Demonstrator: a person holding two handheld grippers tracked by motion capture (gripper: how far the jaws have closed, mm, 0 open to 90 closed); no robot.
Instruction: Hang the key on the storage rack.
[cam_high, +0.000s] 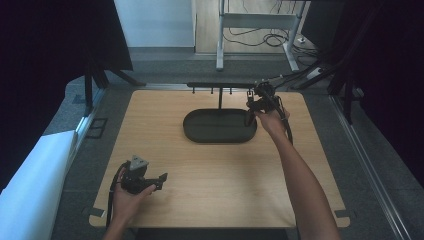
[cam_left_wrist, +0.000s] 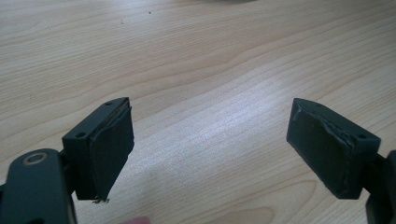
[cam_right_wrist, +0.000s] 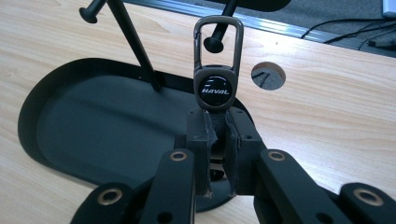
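Note:
My right gripper (cam_right_wrist: 218, 128) is shut on the lower end of a dark metal keychain (cam_right_wrist: 217, 70) with a "HAVAL" badge and a clip loop on top. The loop stands upright, and in the right gripper view one peg tip (cam_right_wrist: 214, 44) of the black hook stand shows through it. That stand has an oval tray base (cam_high: 200, 132), a thin post (cam_high: 220, 100) and a crossbar (cam_high: 220, 85) with several pegs. In the high view my right gripper (cam_high: 252, 100) is at the bar's right end. My left gripper (cam_high: 162, 178) rests low at the table's front left, its jaws (cam_left_wrist: 210, 144) open over bare wood.
A round cable hole (cam_right_wrist: 268, 74) lies in the wooden table (cam_high: 210, 180) behind the tray's right side. Beyond the table's far edge are a metal frame (cam_high: 255, 30) and cables on the floor. Dark curtains flank both sides.

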